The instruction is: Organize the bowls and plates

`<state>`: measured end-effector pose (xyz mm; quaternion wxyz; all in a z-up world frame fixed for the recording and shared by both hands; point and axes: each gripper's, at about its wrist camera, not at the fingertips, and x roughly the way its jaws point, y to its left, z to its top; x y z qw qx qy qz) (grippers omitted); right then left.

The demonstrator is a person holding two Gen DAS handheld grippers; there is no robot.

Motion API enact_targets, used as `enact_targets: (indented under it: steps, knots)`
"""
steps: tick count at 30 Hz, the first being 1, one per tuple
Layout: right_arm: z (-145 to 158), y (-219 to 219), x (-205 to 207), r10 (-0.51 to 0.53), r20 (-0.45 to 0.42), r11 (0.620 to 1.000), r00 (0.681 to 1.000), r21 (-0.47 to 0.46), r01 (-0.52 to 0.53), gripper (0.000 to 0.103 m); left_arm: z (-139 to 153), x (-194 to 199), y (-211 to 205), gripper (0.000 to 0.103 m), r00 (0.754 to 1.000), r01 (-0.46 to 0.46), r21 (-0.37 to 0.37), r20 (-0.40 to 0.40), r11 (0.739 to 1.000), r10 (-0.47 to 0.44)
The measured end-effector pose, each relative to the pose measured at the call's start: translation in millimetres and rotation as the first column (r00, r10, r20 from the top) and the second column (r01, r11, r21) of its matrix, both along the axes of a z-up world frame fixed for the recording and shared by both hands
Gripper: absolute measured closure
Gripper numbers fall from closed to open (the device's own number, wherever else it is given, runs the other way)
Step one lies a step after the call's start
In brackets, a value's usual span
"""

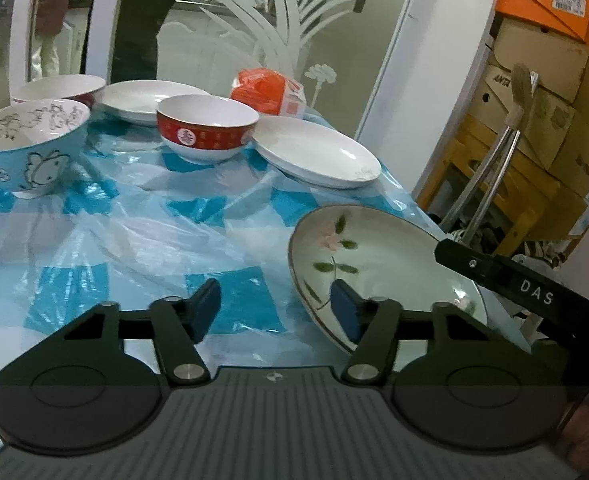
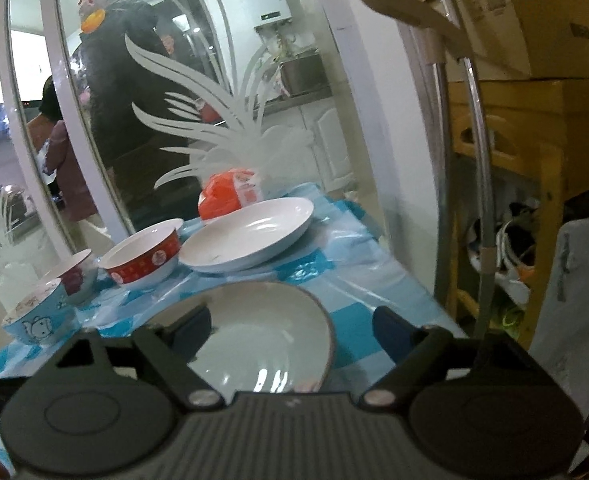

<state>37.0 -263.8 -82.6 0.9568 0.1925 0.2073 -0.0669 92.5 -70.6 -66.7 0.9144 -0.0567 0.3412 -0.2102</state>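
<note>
A floral plate (image 1: 374,256) with a brown rim lies near the table's right edge. My left gripper (image 1: 275,312) is open; the plate's left rim sits between its jaws, the right pad over the plate's inside. A finger (image 1: 494,272) of my right gripper reaches over the plate's far right side. In the right wrist view the same plate (image 2: 254,332) lies between the jaws of my right gripper (image 2: 290,334), which is open, its right pad clear of the rim. Behind stand a red bowl (image 1: 206,128), a blue cartoon bowl (image 1: 30,148) and a white plate (image 1: 318,152).
A second white plate (image 1: 146,98), another bowl (image 1: 58,88) and an orange bag (image 1: 266,88) are at the back. The checked plastic cover (image 1: 134,240) is wrinkled. Stacked cardboard boxes (image 1: 554,100) and a metal chair frame (image 1: 486,176) stand right of the table. A glass door (image 1: 274,20) is behind.
</note>
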Motion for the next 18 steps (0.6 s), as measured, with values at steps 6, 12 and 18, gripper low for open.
enact_targets:
  steps: [6, 12, 18]
  knots:
    - [-4.3, -8.6, 3.2, 0.008, -0.019, 0.998, 1.000, 0.055, -0.007, 0.015, -7.3, 6.3, -12.4, 0.054, 1.000, 0.019, -0.005, -0.023, 1.000, -0.019]
    - [-6.5, -12.4, 5.3, 0.037, -0.019, 0.994, 0.999, 0.100, -0.035, 0.017, -14.6, 14.8, -21.7, 0.060, 0.999, 0.027, -0.012, -0.039, 1.000, -0.027]
    - [-9.8, -14.0, 8.9, 0.097, -0.016, 0.983, 0.995, 0.158, -0.094, 0.021, -16.9, 16.2, -28.2, 0.062, 0.998, 0.056, -0.022, -0.026, 0.998, -0.057]
